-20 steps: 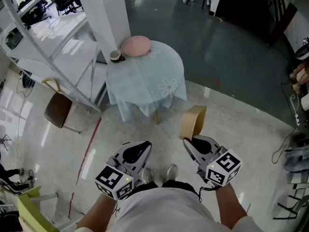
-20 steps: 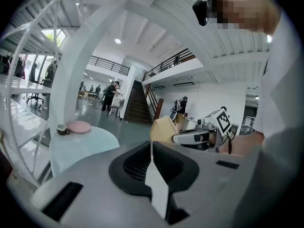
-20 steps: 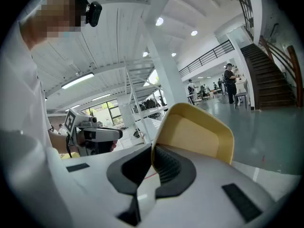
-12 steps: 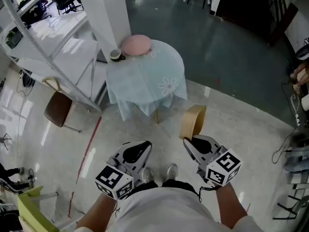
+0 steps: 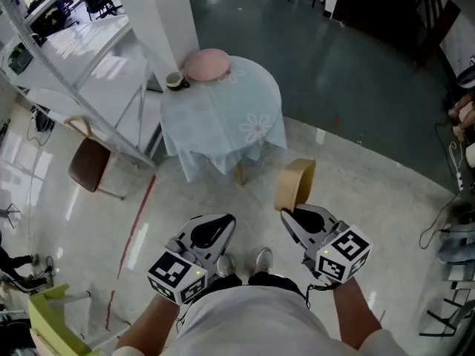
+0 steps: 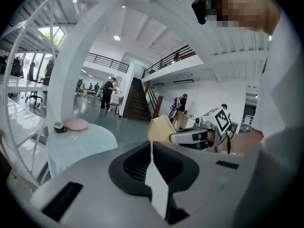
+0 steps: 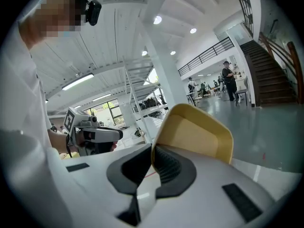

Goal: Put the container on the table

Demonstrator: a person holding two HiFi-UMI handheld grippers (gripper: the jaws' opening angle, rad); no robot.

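Table (image 5: pixel 223 110): out ahead of both grippers, well apart from them.
Container (image 5: pixel 295 186): tan, tipped on edge over the floor, its wall pinched in the right gripper (image 5: pixel 295 215).
Left gripper (image 5: pixel 214 228): jaws pressed together, nothing between them.

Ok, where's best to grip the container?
On the container, probably the thin wall at the rim, one jaw inside, one outside, from its open side, as the right hand-held gripper holds it; the body looks too wide to span.
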